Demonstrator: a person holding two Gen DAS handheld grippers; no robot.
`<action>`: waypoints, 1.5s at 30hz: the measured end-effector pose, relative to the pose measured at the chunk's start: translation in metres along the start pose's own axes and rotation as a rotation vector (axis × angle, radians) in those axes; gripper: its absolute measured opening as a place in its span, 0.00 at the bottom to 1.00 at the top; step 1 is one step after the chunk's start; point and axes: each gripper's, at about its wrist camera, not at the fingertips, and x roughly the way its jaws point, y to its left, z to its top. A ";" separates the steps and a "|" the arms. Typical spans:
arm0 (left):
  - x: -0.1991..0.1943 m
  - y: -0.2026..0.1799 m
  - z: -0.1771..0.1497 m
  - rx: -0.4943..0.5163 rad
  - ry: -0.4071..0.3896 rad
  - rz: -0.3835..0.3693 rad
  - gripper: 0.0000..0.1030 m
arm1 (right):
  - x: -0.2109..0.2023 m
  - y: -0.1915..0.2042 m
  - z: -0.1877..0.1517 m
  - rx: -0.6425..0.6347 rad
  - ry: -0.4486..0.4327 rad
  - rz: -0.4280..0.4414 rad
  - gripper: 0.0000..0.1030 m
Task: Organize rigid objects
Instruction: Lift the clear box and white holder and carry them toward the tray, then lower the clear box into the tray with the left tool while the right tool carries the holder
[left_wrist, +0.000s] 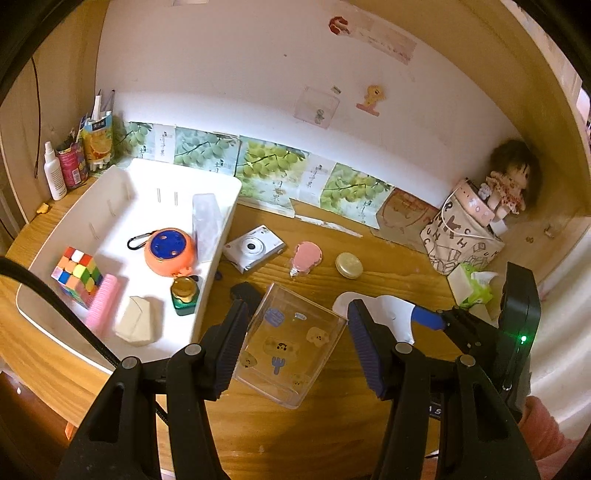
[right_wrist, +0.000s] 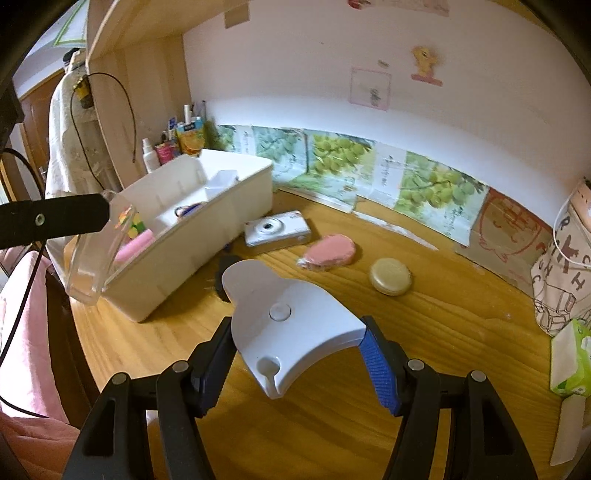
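My left gripper (left_wrist: 295, 317) is shut on a clear plastic box with stickers (left_wrist: 291, 347), held above the desk just right of the white bin (left_wrist: 221, 221). In the right wrist view the clear box (right_wrist: 92, 251) hangs at the bin's (right_wrist: 207, 236) near end. My right gripper (right_wrist: 299, 332) is shut on a white curved plastic piece (right_wrist: 288, 317), also visible in the left wrist view (left_wrist: 384, 314). On the desk lie a white camera (left_wrist: 255, 247), a pink wrapped item (left_wrist: 306, 256) and a round gold tin (left_wrist: 349, 265).
The bin holds a Rubik's cube (left_wrist: 77, 275), pink comb (left_wrist: 103, 306), orange round gadget (left_wrist: 170, 251), green jar (left_wrist: 184, 295), beige block (left_wrist: 138, 321) and a clear case (left_wrist: 207, 221). Bottles (left_wrist: 55, 173) stand back left; printed bag (left_wrist: 461, 240), doll (left_wrist: 509, 181) and tissues (left_wrist: 474, 288) right.
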 end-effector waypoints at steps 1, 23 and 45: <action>-0.003 0.004 0.002 0.003 -0.003 -0.002 0.58 | -0.001 0.006 0.002 -0.002 -0.008 0.007 0.65; -0.028 0.104 0.058 0.143 -0.033 -0.020 0.58 | 0.011 0.113 0.066 0.069 -0.154 -0.022 0.60; 0.003 0.173 0.093 0.203 0.027 -0.047 0.58 | 0.031 0.113 0.031 0.350 -0.013 -0.251 0.65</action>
